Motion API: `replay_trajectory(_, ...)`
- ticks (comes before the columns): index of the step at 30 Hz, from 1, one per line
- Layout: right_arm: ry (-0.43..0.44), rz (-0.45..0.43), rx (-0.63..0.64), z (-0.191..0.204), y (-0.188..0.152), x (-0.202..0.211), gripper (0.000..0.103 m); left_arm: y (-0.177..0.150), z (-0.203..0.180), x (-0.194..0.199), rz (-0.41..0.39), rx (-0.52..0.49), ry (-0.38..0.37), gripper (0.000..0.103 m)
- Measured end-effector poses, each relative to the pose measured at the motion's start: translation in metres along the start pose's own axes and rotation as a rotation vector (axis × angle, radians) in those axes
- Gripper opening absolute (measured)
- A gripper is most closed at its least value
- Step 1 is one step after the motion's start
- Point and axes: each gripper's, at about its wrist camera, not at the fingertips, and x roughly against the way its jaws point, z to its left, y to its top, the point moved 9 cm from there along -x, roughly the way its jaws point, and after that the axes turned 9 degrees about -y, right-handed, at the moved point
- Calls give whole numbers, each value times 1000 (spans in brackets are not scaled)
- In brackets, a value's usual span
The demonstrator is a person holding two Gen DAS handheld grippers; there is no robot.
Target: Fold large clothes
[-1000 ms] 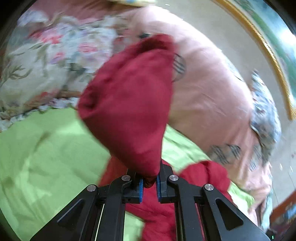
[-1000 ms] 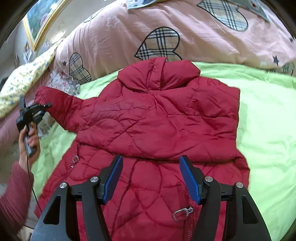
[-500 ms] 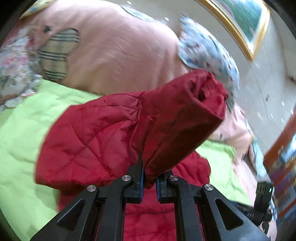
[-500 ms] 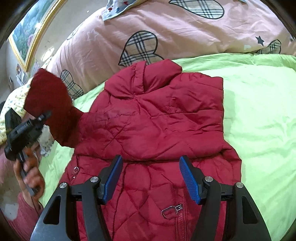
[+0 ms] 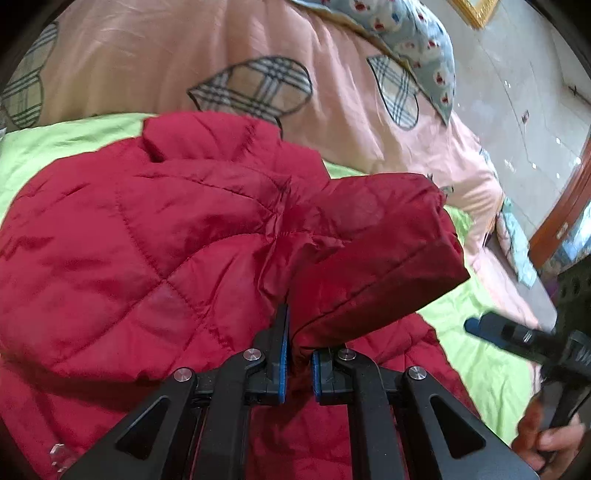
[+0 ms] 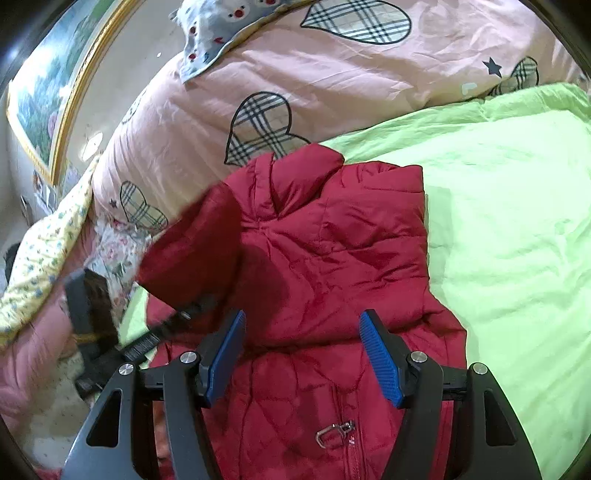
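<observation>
A red quilted jacket (image 6: 325,280) lies spread on a lime-green bed sheet (image 6: 509,229), collar toward a pink duvet (image 6: 332,70) printed with plaid hearts. The left gripper (image 5: 298,363) has its blue-padded fingers (image 5: 282,354) clamped on the jacket's sleeve (image 5: 369,254), holding the cuff lifted above the jacket's body; the raised sleeve blocks much of the left wrist view, hiding part of the jacket and sheet behind it. The right gripper (image 6: 303,354) hovers over the lower front of the jacket with its fingers spread wide apart and nothing between them; a metal zipper pull (image 6: 334,434) lies on the fabric just below them. From the right wrist view the lifted sleeve (image 6: 192,240) covers the jacket's left shoulder, with the left gripper's black body beneath it (blurred). A blue patterned pillow (image 6: 225,26) sits on the duvet, a yellow floral cloth (image 6: 48,243) drapes at the left, and a gold-framed picture (image 6: 51,85) hangs on the wall.
</observation>
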Motion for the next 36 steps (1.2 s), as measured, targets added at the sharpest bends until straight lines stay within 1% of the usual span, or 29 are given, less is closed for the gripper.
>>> replay_trajectory(4,70,-3,-88,-5,16,-6,69,-10,-4,-28,42,-44,41,8)
replay_trajectory(5,91,-4,-113,-6,21,-9,76,-13,-4,-33,49,-50,47,8)
replay_trajectory(6,114,-6,-140,-7,25,-12,81,-16,-5,-39,56,-55,52,8)
replay_trajectory(8,155,0,-176,-5,32,-21,81,-17,-7,-44,62,-65,62,9)
replay_trajectory(10,180,25,-200,-2,35,-34,81,-18,-8,-48,66,-70,66,9)
replay_trajectory(14,221,82,-209,12,32,-59,81,-22,-9,-50,75,-82,77,9)
replay_trajectory(15,226,89,-207,14,31,-63,78,-23,-8,-52,79,-83,79,9)
replay_trajectory(16,221,98,-204,16,29,-68,76,-24,-9,-53,84,-86,78,11)
replay_trajectory(17,213,103,-202,17,28,-71,62,-25,-10,-54,88,-86,72,15)
replay_trajectory(18,201,116,-200,17,26,-76,35,-25,-11,-54,92,-81,68,18)
replay_trajectory(20,178,129,-206,13,23,-81,16,-26,-12,-50,102,-63,47,26)
replay_trajectory(21,173,128,-204,11,22,-81,14,-27,-12,-48,107,-55,36,28)
replay_trajectory(22,166,123,-200,9,22,-80,12,-28,-13,-46,113,-47,23,33)
replay_trajectory(24,144,108,-185,6,22,-77,9,-31,-14,-38,126,-31,-10,39)
replay_trajectory(26,124,82,-169,2,25,-71,8,-33,-15,-27,136,-25,-36,39)
replay_trajectory(27,113,65,-161,0,28,-66,8,-33,-14,-21,137,-28,-37,39)
replay_trajectory(30,60,23,-119,-7,36,-55,8,-18,-9,3,102,-62,1,39)
replay_trajectory(32,7,-5,-82,-12,40,-53,7,0,1,20,64,-67,30,40)
replay_trajectory(34,-44,-7,-45,-18,39,-57,7,18,14,29,40,-65,77,40)
replay_trajectory(36,-74,5,-30,-22,36,-66,7,36,32,34,17,-55,137,40)
